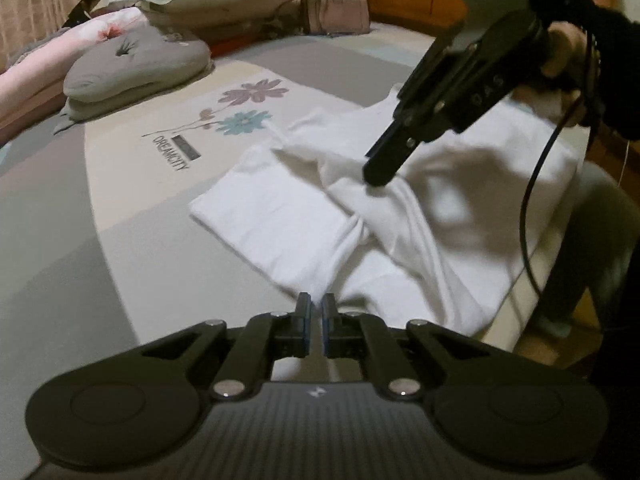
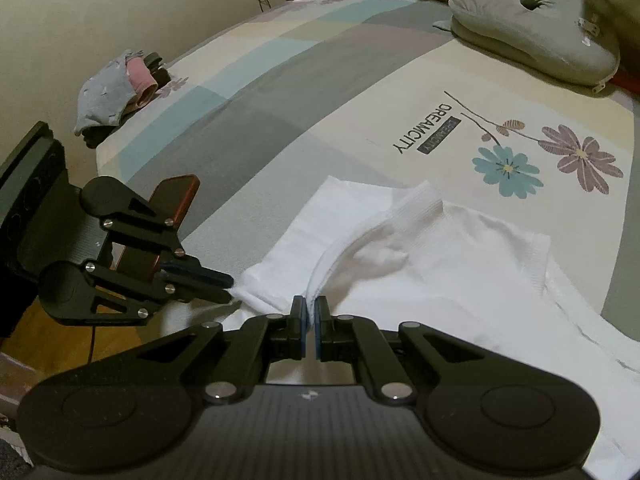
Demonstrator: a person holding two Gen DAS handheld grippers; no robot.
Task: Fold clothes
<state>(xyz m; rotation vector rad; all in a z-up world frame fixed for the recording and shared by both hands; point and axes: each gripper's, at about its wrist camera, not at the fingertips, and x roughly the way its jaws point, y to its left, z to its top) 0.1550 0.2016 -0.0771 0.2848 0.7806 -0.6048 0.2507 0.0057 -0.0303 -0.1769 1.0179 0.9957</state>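
A white shirt lies partly folded on the patterned bedsheet, near the bed's edge. My left gripper is shut on the shirt's near corner, with a sliver of white cloth between its pads. In the right wrist view the left gripper pinches that corner at the left end of the shirt. My right gripper is shut on a raised fold of the shirt by the ribbed collar. From the left wrist view the right gripper points down into the bunched middle, held by a hand.
A grey pillow and a handbag lie at the head of the bed. A small pile of clothes sits at the far bed corner. The bed edge drops to a wooden floor.
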